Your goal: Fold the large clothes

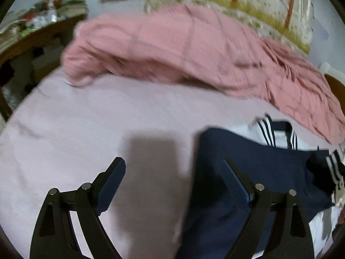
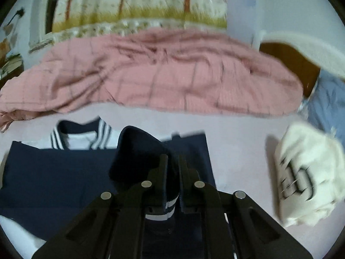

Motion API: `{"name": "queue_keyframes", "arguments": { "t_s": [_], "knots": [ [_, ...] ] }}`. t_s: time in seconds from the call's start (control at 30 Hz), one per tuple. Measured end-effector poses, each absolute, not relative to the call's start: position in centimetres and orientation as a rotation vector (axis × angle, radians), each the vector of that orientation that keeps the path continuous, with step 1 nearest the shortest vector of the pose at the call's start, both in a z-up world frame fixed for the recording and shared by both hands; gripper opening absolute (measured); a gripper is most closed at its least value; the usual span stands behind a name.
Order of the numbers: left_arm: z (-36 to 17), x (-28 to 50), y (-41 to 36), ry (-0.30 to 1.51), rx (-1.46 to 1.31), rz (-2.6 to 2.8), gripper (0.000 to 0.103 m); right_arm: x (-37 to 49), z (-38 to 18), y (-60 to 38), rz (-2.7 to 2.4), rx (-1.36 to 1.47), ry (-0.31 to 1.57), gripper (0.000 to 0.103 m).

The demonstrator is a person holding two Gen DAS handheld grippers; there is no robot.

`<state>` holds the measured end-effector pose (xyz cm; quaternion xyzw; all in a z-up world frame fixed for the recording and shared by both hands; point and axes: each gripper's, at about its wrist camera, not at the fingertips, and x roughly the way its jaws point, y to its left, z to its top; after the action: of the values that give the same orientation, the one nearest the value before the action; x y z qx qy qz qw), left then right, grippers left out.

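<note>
Navy sleeve [image 2: 138, 151] pinched in right claw [image 2: 172, 161], left claw [image 1: 174, 172] wide open, empty, above pink sheet [image 1: 86, 129]

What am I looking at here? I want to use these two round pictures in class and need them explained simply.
A person holds a two-finger gripper in each hand, each carrying a wide-angle camera looking along its fingers. One picture is from the left, one from the right. The left gripper is open and empty above a pale pink bed sheet. The right gripper is shut on the striped cuff of a navy jacket. A pink blanket lies behind, and a white garment beside.
</note>
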<state>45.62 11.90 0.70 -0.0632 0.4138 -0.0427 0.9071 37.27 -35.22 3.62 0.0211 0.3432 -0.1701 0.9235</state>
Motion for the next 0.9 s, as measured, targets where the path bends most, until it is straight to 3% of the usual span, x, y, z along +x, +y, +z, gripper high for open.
{"name": "queue_keyframes", "arguments": {
  "t_s": [0.07,0.13,0.17,0.2,0.27,0.33,0.37,0.43,0.5,0.63,0.8,0.87,0.9],
  "knots": [
    [-0.9,46.5,10.2,0.893,-0.119,-0.122,0.089,38.1,1.9,-36.6,-0.343,0.075,0.768,0.012],
    [-2.4,47.3,8.8,0.933,-0.110,-0.137,0.089,38.0,1.2,-37.7,-0.377,0.093,0.768,0.020],
    [-3.2,47.6,8.2,0.951,-0.102,-0.155,0.089,37.7,1.3,-38.3,-0.388,0.108,0.751,0.032],
    [-3.8,47.9,7.8,0.967,-0.106,-0.193,0.089,37.2,1.4,-38.4,-0.379,0.126,0.740,0.056],
    [-4.6,48.0,7.2,0.988,-0.098,-0.228,0.089,36.9,1.8,-39.4,-0.322,0.182,0.723,0.079],
    [-4.5,47.8,6.9,0.969,-0.065,-0.200,0.086,36.7,2.1,-40.0,-0.253,0.224,0.725,0.079],
    [-4.4,47.7,6.8,0.950,-0.062,-0.196,0.079,36.9,2.1,-40.3,-0.237,0.242,0.737,0.079],
    [-4.3,47.4,6.7,0.927,-0.078,-0.240,0.025,37.4,1.1,-40.8,-0.199,0.271,0.783,0.079],
    [-3.5,46.8,6.9,0.879,-0.071,-0.233,0.009,38.3,-0.4,-40.9,-0.108,0.276,0.852,0.079],
    [-2.7,46.8,9.5,0.798,-0.136,-0.109,0.005,38.0,-0.4,-41.0,-0.160,0.231,0.791,0.079],
    [-4.1,48.1,11.8,0.867,-0.186,-0.091,0.005,37.0,0.7,-40.7,-0.091,0.245,0.694,0.079],
    [-3.9,48.0,11.1,0.869,-0.144,-0.098,0.008,37.4,0.4,-40.1,0.029,0.297,0.709,0.079],
    [-3.9,47.9,10.8,0.875,-0.119,-0.104,0.019,37.9,0.0,-39.5,0.069,0.300,0.736,0.079]
  ]
}}
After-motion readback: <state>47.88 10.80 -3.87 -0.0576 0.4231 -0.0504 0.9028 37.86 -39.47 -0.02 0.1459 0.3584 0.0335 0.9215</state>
